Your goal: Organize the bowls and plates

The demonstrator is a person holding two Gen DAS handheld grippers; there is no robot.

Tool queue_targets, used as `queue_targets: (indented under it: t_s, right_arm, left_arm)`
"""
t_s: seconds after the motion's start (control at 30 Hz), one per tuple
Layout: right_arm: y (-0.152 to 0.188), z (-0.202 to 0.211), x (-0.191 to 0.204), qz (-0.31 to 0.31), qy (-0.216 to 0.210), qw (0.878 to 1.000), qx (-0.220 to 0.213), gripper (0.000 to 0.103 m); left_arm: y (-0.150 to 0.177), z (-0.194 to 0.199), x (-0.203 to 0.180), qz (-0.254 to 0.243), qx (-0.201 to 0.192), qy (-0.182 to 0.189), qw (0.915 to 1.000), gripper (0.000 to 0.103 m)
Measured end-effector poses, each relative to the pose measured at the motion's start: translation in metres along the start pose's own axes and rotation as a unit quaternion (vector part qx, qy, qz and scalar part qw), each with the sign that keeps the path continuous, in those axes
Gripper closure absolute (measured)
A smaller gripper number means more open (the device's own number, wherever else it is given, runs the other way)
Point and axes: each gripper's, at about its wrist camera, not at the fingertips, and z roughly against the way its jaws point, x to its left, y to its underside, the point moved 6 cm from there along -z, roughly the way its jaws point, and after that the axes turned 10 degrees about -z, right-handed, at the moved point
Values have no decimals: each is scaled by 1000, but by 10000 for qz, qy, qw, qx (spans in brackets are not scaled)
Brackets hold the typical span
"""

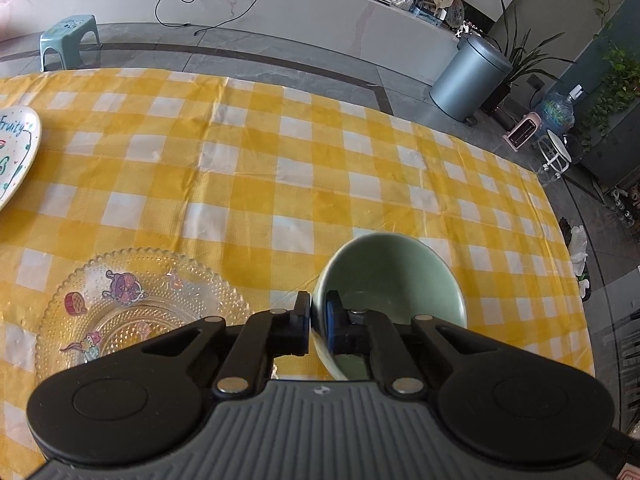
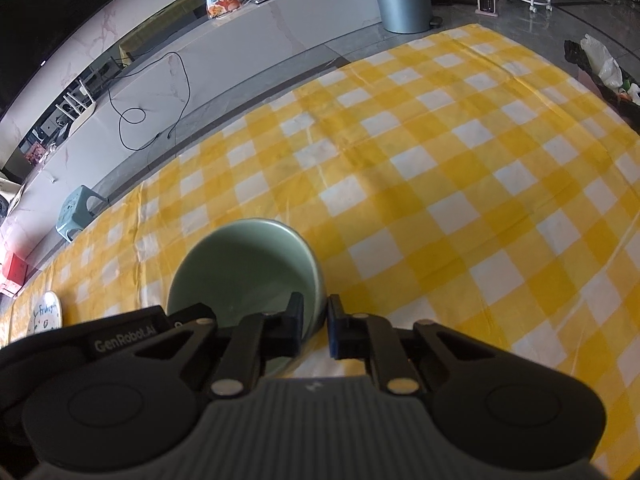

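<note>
L gripper (image 1: 318, 322) clamped on green bowl (image 1: 394, 276) rim, R gripper (image 2: 316, 326) on opposite rim; bowl on tablecloth (image 1: 280, 152); glass plate (image 1: 148, 304) left of L gripper, printed plate (image 1: 16, 152) further left; nothing stacked yet.

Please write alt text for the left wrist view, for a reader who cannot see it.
The left gripper is shut on the near rim of a green bowl that stands on a table with a yellow checked cloth. A clear glass plate with cartoon stickers lies left of the bowl, and a white plate shows at the left edge.
</note>
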Motion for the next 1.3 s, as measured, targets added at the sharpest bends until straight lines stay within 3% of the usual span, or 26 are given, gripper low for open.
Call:
queue_targets:
  t_s: [0.3,0.63,1.03,1.3]
  right_arm:
    - [12,41,4,49,-151,9998,-149,94]
    - [62,124,25,233,-542,9977,-326,94]
    - [164,207,84,793,-1316,9880,-185,94]
    - [233,223,128,1349,-1692,9761,208,94]
  left_arm:
    - [10,48,-3,3,-188,-52,9998,96]
    - [44,147,12,30,-620,-290,9977,96]
    - [107,266,88,702,-1220,-785,9869,95]
    - [149,307,148,1205,-1306,-1159,9772,95]
